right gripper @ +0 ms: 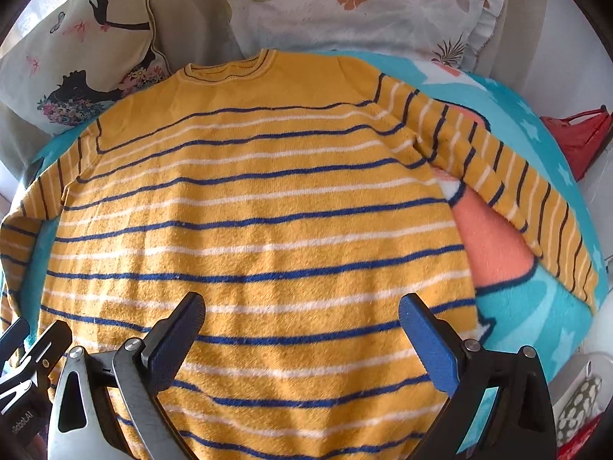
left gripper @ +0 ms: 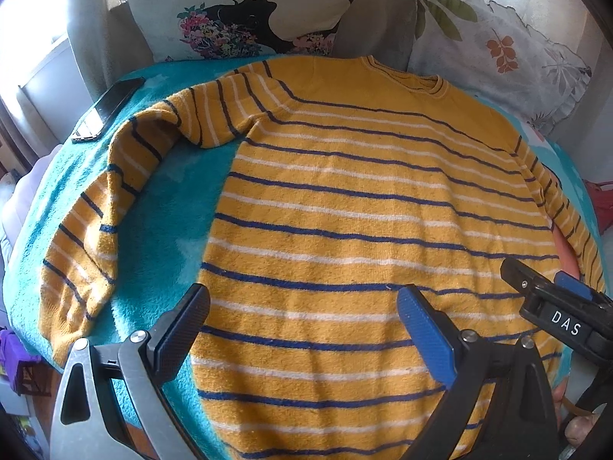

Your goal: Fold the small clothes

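Note:
A yellow sweater with blue and white stripes lies flat on a teal blanket, collar at the far end. Its left sleeve bends down toward the near left; its right sleeve runs down along the right side. My left gripper hovers open over the lower hem area, nothing between its fingers. My right gripper is open too, above the sweater's lower right part. The right gripper also shows at the right edge of the left wrist view.
A dark phone lies on the blanket's far left corner. Patterned cushions stand behind the sweater. A red item sits off the right edge, and a white container at the near right.

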A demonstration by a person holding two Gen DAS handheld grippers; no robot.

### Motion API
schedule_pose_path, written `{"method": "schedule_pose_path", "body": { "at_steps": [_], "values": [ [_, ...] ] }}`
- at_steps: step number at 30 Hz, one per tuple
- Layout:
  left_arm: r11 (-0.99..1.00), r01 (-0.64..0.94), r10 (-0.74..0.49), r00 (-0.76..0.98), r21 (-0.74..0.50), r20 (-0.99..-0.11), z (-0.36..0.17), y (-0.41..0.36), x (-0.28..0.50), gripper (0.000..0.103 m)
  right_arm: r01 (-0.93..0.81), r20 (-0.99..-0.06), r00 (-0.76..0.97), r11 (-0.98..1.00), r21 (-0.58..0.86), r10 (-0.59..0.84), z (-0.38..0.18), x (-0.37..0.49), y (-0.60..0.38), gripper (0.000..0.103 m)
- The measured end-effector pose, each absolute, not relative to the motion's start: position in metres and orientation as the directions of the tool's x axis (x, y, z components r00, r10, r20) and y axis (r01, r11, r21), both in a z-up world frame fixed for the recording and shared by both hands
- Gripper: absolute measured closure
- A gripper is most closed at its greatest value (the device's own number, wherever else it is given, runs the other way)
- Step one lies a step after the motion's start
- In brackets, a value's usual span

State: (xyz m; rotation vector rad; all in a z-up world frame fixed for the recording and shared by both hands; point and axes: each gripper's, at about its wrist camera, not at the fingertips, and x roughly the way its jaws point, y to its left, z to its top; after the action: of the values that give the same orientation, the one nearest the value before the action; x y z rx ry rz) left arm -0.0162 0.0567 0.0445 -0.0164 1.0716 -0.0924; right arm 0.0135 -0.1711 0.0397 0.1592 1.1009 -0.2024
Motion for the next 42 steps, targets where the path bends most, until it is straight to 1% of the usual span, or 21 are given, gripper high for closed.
{"method": "schedule_pose_path", "body": {
  "at_steps": [15, 23, 42],
  "values": [
    [0.994, 0.099, -0.094, 0.453, -0.054, -0.887, 0.04, 0.072, -0.014, 0.005, 0.249, -0.904, 0.421, 0.968, 0.029, -0.081, 0.031, 0.011, -0.153, 0.001],
    [0.994, 0.09, -0.096, 0.441, -0.062, -0.892, 0.037, 0.077, -0.013, 0.005, 0.244, -0.907, 0.414, 0.969, 0.034, -0.073, 0.028, 0.011, -0.148, 0.001],
    [0.997, 0.063, -0.071, 0.44, -0.048, -0.895, 0.037, 0.062, -0.026, 0.005, 0.218, -0.907, 0.419, 0.974, 0.06, -0.037, 0.025, 0.004, -0.167, 0.001]
  ]
}}
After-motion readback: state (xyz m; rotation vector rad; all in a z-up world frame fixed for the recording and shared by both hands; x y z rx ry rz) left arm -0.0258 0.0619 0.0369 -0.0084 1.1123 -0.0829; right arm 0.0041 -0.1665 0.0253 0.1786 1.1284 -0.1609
